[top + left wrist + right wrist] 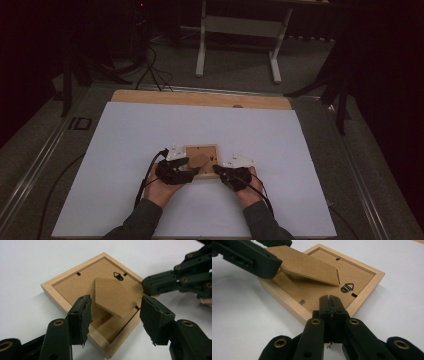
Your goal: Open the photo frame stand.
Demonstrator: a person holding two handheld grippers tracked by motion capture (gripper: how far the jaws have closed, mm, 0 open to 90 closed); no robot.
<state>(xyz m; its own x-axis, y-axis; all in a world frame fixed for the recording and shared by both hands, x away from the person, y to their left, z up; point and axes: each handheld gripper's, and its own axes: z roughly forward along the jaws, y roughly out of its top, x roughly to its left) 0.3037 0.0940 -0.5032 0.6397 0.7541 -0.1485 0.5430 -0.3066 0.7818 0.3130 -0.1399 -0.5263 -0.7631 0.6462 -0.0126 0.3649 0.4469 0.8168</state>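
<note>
Wooden picture frame [202, 161] lies face-down near the front of the white counter [125, 150], its fibreboard stand flap [113, 296] propped up off the backing. Left hand-held gripper [115, 315] straddles that flap, jaws apart, pads not pressing. Right hand-held gripper [329, 302] sits pinched together, empty, tips at the frame's edge beside the hanger [347, 287].

Dim lab — white worktable [150, 130], floor cables [150, 70]
</note>
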